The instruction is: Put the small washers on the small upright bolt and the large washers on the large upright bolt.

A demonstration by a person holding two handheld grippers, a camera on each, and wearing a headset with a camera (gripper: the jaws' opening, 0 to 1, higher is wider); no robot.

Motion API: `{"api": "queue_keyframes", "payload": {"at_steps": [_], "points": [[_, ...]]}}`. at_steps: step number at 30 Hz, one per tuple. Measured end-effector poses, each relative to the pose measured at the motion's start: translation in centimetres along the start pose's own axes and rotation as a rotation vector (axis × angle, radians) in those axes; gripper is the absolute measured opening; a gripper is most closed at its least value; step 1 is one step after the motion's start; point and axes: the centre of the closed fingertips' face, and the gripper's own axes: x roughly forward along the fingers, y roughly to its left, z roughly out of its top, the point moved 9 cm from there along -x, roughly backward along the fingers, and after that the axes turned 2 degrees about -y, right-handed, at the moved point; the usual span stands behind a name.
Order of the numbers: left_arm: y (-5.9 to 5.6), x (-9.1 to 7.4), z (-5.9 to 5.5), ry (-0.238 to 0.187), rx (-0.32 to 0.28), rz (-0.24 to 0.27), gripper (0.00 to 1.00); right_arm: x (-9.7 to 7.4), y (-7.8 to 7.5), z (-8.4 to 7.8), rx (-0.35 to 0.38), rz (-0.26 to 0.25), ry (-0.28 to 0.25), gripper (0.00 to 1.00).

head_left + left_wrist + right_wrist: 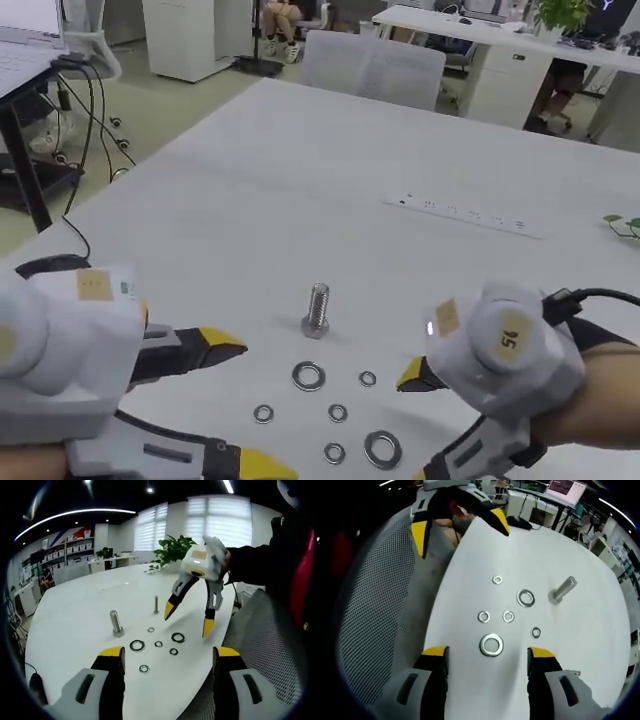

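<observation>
There are two large washers [308, 376], four small washers [337, 412], one large bolt [316, 310] and one small bolt [156, 605].

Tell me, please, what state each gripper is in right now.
Left gripper: open, holding nothing.
Right gripper: open, holding nothing.

large bolt [317, 308] upright, six washers [297, 376] flat beside

Table [300, 160]: plain white. Large bolt [317, 308], small bolt [156, 605] and washers [491, 645]: bright silver metal. Left gripper [460, 529] and right gripper [186, 620]: yellow tips, black jaws, pale grey housings. Label [512, 340] on right gripper: yellow. Power strip [465, 213]: white, small dark marks. Chair mesh [385, 605]: grey, fine dotted pattern. Plant [172, 550]: green.
</observation>
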Motion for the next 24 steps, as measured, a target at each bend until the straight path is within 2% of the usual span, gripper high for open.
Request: {"api": "queue_keyframes", "payload": {"at_steps": [10,11,16,19,21,24], "points": [[0.8,0.0,-0.3,-0.008,-0.003,0.021,0.69,1.2,-0.3,0.5,-0.005,0.026,0.054,0.54],[0.9,0.0,-0.3,-0.009,-0.003,0.023,0.69,1.4,-0.3,0.4,-0.003,0.026,0.074,0.52],[1.2,-0.2,-0.3,-0.024,-0.007,0.034,0.68,1.7,-0.6,0.8,0.002,0.023,0.080,0.42],[1.4,-0.3,-0.5,-0.027,-0.009,0.040,0.68,2.0,-0.8,0.8,-0.002,0.016,0.114,0.36],[1.5,-0.4,-0.6,-0.032,-0.012,0.043,0.67,2.2,-0.9,0.7,-0.005,0.017,0.139,0.34],[1.6,-0.5,-0.7,-0.036,-0.015,0.048,0.67,2.5,-1.0,0.9,0.006,0.033,0.146,0.34]]}}
